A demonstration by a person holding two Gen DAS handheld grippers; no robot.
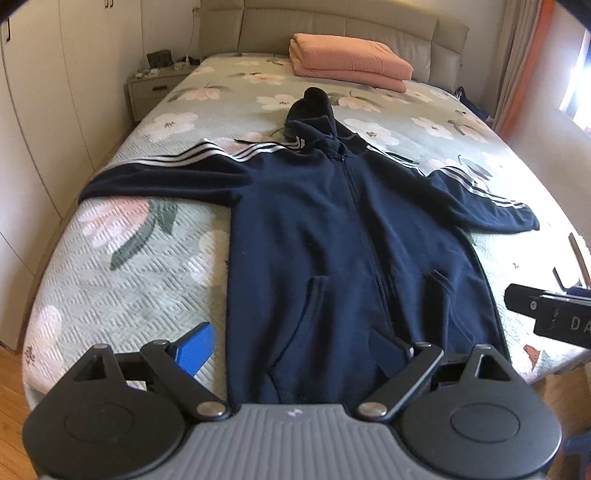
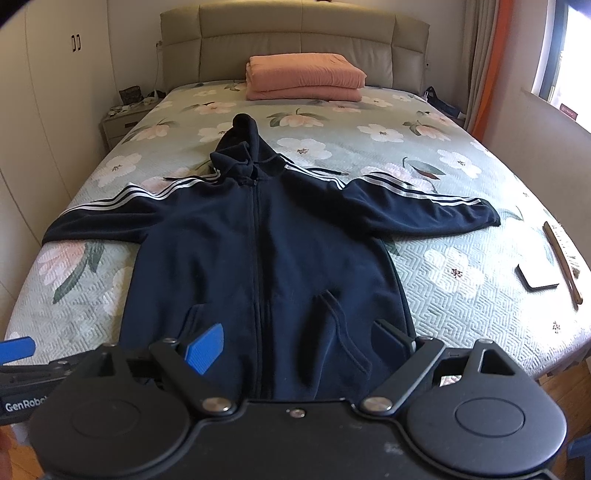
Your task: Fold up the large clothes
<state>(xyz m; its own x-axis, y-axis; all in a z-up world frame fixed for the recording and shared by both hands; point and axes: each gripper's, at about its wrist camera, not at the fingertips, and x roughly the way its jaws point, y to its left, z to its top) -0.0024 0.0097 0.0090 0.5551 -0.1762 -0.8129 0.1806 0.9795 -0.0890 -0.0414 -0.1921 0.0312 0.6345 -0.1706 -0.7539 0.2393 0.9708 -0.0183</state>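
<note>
Left gripper [image 1: 293,354] low over foot of bed, jaws spread wide, nothing clamped; blue finger [image 1: 195,352] over bare quilt just left of garment, other finger over lower hem region of navy cloth. Contact with cloth: cannot tell.

Right gripper [image 2: 299,347] same posture, jaws wide apart, nothing pinched; both fingers above lower front of garment, blue pad [image 2: 207,349] near left pocket, dark pad near right side seam. Contact: cannot tell. Each gripper partly visible at edge of other's view.

Navy hooded jacket [image 2: 266,240] laid flat, front up, zip closed down centre, hem toward cameras at foot end of bed [image 1: 110,280]. Two slanted pockets near hem. Both sleeves spread sideways, white triple stripes along upper edges; left-hand sleeve cuff reaching mattress edge, right-hand cuff lying on quilt. Hood [image 1: 312,107] pointing toward headboard, somewhat bunched. Drawcord ends lying on quilt beside shoulders.

Quilt pale green with pink-white flower print. At right edge of bed, well apart from jacket: flat dark card-like object [image 2: 537,277] and thin wooden stick [image 2: 561,262], just beside one another.

Farther up: folded salmon-pink blanket [image 2: 304,77] near head end, apart from hood. Padded beige headboard [image 2: 295,33] behind. Nightstand [image 1: 155,88] left, cluttered top, items too small to identify. Curtain with orange edge [image 2: 491,62] and window at right.
</note>
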